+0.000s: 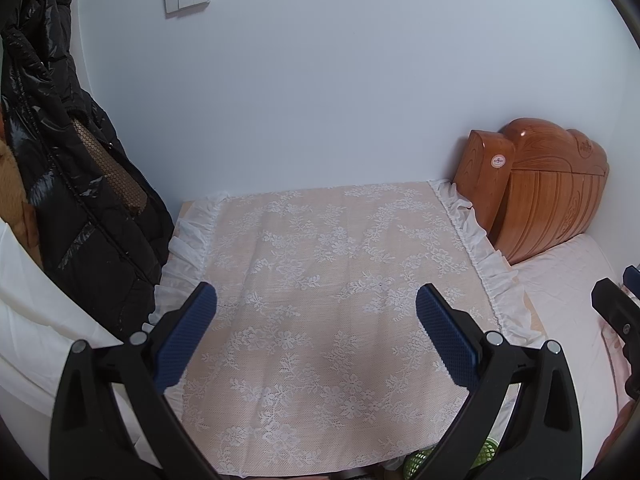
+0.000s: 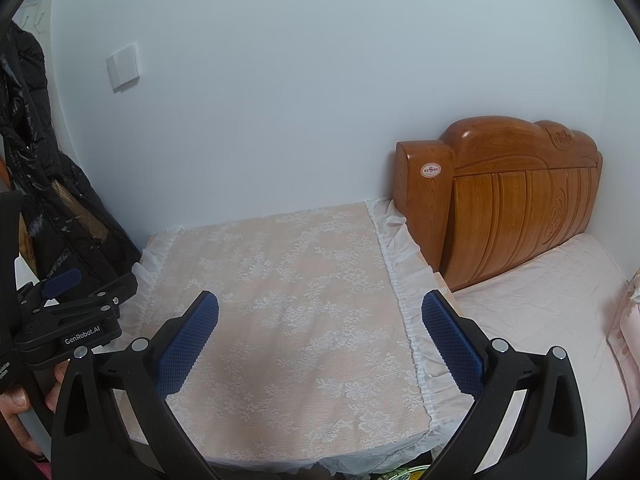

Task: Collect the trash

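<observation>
Over the lace-covered bedside table (image 1: 332, 280), the left wrist view shows the left gripper (image 1: 316, 304) with its blue pads spread wide and nothing between them; no trash lies on the cloth, and only a green mesh basket (image 1: 416, 462) peeks out below the near edge, beneath the gripper and toward the right. A black coat (image 1: 60, 140) hangs at left, a wooden headboard (image 1: 548, 196) stands at far right. In the right wrist view the right gripper (image 2: 320, 308) is equally wide and empty above the same table, with the bed (image 2: 540, 312) at right. Any trash is out of sight; the basket seems nearer the left gripper.
</observation>
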{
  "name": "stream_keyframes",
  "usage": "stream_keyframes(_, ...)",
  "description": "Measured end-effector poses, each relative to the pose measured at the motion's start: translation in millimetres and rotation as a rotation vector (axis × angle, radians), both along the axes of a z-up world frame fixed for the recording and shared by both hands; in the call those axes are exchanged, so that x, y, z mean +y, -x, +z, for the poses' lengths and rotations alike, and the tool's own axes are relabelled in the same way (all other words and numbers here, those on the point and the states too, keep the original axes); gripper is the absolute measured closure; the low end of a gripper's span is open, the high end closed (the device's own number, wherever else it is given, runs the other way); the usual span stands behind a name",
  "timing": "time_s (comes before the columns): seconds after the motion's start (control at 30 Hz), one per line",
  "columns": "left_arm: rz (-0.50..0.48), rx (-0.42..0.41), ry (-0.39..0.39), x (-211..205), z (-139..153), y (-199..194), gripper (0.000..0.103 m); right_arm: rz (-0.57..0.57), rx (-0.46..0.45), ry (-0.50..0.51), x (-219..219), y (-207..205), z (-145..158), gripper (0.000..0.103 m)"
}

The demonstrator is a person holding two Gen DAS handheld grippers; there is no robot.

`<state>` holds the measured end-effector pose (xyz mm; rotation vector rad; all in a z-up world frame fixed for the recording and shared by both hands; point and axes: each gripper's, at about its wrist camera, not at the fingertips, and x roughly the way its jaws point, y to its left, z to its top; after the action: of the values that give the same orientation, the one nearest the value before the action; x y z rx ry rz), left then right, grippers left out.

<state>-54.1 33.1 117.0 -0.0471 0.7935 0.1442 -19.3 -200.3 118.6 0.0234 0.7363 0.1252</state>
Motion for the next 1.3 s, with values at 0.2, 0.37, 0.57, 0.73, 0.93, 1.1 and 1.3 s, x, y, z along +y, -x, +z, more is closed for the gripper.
stream_keyframes(0.2, 0.0, 0.003, 0.0, -0.8, -0.4, -0.1, 0.007, 0.001, 0.002, 0.003, 0.0, 0.2, -0.2, 0.002)
stream_keyframes(0.37, 0.004, 0.002, 0.003, 0.6, -0.3, 0.7, 0.007, 0.002, 0.002, -0.001, -1.1, 0.1, 0.0, 0.002)
stream_keyframes(0.57, 0.008, 0.003, 0.004, 2.1, -0.6, 1.3, 0.007, 0.007, 0.008, -0.005, -1.8, -0.3, -1.7, 0.002)
stream_keyframes(0.73, 0.009, 0.003, 0.006, 2.0, -0.8, 1.7, 0.007, 0.006, 0.008, -0.005, -0.4, -1.2, -1.5, 0.002)
stream_keyframes(0.93, 0.011, 0.003, 0.001, 1.2, -2.2, 0.5, 0.007, 0.005, 0.012, -0.009, -2.0, -2.6, -2.6, 0.002)
stream_keyframes(1.1, -0.004, 0.007, 0.002, -2.3, -3.6, -1.1, 0.007, 0.006, 0.013, -0.01, -2.6, -3.6, -3.3, 0.002)
stream_keyframes(1.3, -0.015, 0.011, 0.002, -6.7, -3.6, -2.6, 0.007, 0.006, 0.02, -0.009, -2.8, -5.4, -5.6, 0.002)
